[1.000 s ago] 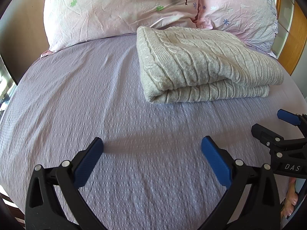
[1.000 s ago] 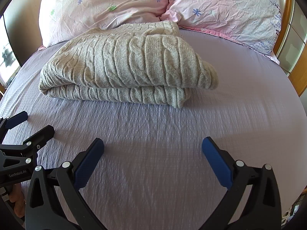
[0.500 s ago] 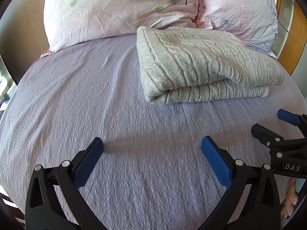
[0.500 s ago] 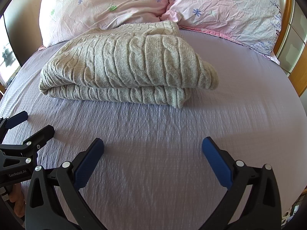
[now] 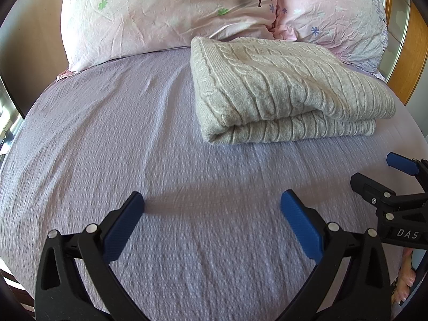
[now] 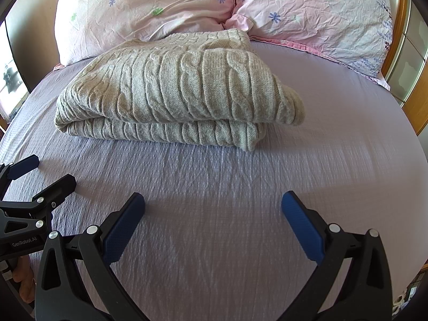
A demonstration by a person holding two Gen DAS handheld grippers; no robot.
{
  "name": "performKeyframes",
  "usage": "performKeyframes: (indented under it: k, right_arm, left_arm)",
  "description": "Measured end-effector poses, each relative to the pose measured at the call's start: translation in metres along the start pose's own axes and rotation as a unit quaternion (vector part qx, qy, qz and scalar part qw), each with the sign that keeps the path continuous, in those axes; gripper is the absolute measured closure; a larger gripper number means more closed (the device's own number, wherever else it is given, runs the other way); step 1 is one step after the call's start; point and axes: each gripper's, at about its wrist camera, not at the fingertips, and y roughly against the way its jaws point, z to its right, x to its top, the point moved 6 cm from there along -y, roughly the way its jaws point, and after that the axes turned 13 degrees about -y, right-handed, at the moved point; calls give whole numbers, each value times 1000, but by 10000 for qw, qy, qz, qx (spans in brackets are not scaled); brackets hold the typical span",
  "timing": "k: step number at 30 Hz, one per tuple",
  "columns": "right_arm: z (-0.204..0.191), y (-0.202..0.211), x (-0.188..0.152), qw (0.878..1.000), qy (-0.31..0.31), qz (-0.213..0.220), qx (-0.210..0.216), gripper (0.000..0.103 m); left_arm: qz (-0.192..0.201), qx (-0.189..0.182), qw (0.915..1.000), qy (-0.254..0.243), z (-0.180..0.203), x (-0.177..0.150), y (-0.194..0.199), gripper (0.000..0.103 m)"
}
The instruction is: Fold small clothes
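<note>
A grey cable-knit sweater (image 5: 281, 91) lies folded into a thick rectangle on the lilac bedsheet (image 5: 107, 139), near the pillows. It also shows in the right wrist view (image 6: 176, 91). My left gripper (image 5: 212, 206) is open and empty, low over the sheet in front of the sweater's left end. My right gripper (image 6: 213, 206) is open and empty, in front of the sweater's right end. Each gripper shows at the edge of the other's view: the right gripper (image 5: 374, 171) and the left gripper (image 6: 53, 171).
Two pink flowered pillows (image 5: 165, 16) (image 5: 337, 13) lean against the head of the bed behind the sweater. A wooden cabinet with glass panels (image 6: 412, 80) stands at the right. The bed's left edge (image 5: 16, 133) drops off near a window.
</note>
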Motion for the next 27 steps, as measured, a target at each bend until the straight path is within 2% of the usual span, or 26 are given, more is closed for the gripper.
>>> performKeyframes:
  k: [27]
  right_arm:
    - [0,0,0,10000,-24,9,-15,1]
  left_arm:
    - [-7,4,10000,10,0,0,-1,2]
